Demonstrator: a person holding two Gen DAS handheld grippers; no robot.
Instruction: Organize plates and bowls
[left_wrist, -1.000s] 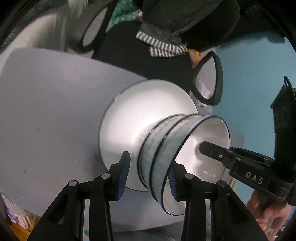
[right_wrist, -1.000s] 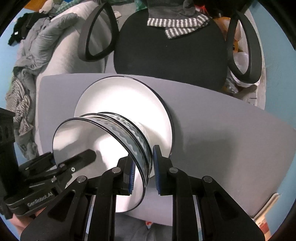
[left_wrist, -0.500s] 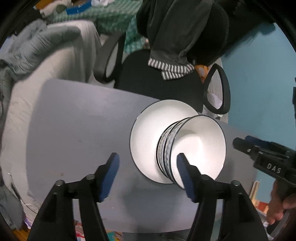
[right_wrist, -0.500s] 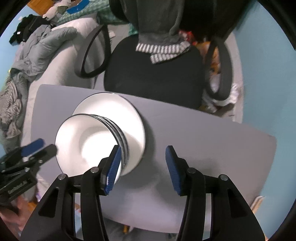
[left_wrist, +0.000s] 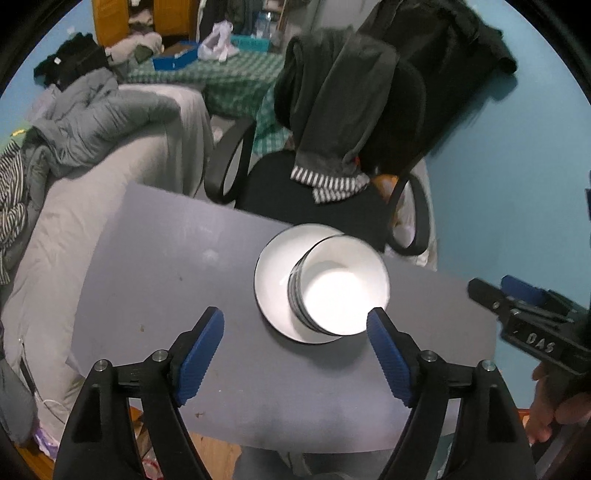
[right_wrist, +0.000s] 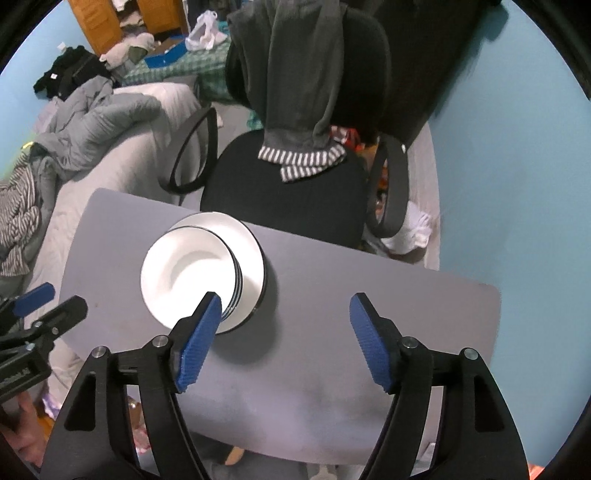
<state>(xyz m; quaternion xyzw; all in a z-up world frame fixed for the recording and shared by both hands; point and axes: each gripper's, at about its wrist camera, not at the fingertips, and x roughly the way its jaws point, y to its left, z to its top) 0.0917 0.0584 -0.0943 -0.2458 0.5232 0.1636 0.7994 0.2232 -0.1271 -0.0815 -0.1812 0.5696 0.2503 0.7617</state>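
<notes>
- My left hand-held gripper (left_wrist: 295, 354) and right hand-held gripper (right_wrist: 286, 341) are both opening, nothing between the blue pads.
- The stacked bowls (left_wrist: 341, 291) sit off-centre on the plate (left_wrist: 273, 273), toward four o'clock; I judge a nudge could tip them.
- The plate lies near the desk (left_wrist: 166, 258) edge at twelve o'clock, so a push risks a fall.

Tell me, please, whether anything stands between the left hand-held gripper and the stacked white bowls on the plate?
Nothing visible does. The left hand-held gripper, jaws opening and empty, hangs above the stacked white black-rimmed bowls on the white plate, with only bare grey tabletop beside them.
</notes>
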